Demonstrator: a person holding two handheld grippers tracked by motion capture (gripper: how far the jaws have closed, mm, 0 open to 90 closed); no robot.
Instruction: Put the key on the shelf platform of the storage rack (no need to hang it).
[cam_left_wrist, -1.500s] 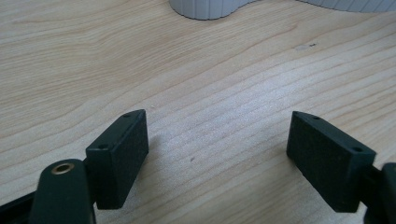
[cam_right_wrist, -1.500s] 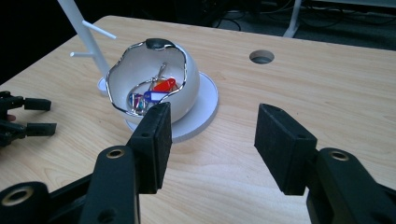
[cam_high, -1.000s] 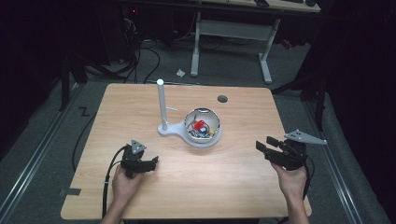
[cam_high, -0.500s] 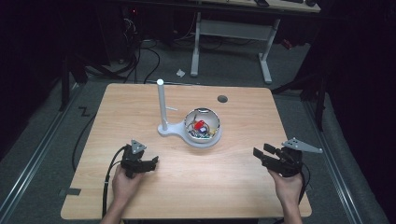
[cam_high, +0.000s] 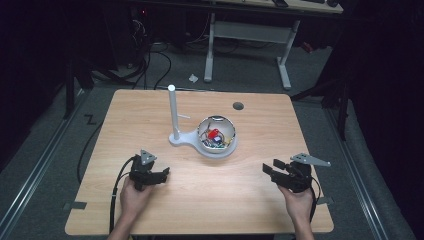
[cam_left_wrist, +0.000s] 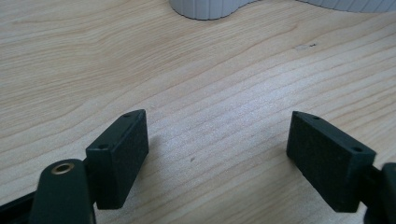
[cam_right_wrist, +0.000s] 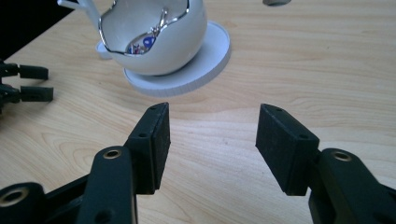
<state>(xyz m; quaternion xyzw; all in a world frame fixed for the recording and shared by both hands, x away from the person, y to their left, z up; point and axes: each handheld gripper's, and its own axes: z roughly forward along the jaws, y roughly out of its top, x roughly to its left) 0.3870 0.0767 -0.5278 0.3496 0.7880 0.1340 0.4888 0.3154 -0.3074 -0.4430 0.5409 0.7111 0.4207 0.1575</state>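
Note:
A white bowl (cam_high: 218, 136) with a jagged silver rim sits on a white base (cam_high: 186, 140) near the table's middle, and a white post (cam_high: 172, 111) rises from that base. Small coloured items, one red, lie inside the bowl (cam_right_wrist: 154, 32). My left gripper (cam_high: 165, 175) rests low at the front left, open, with bare wood between its jaws (cam_left_wrist: 217, 154). My right gripper (cam_high: 270, 169) sits at the front right, open and holding nothing, pointing toward the bowl (cam_right_wrist: 210, 140). The left gripper's fingertips (cam_right_wrist: 28, 81) show at the left edge of the right gripper view.
The wooden table (cam_high: 260, 200) has a round cable hole (cam_high: 238, 106) behind the bowl. Dark floor with cables and a desk frame (cam_high: 245, 50) lies beyond the far edge. A cable (cam_high: 117, 195) trails from the left gripper.
My right gripper has come down toward the table and shifted slightly left. The left gripper has stayed where it was.

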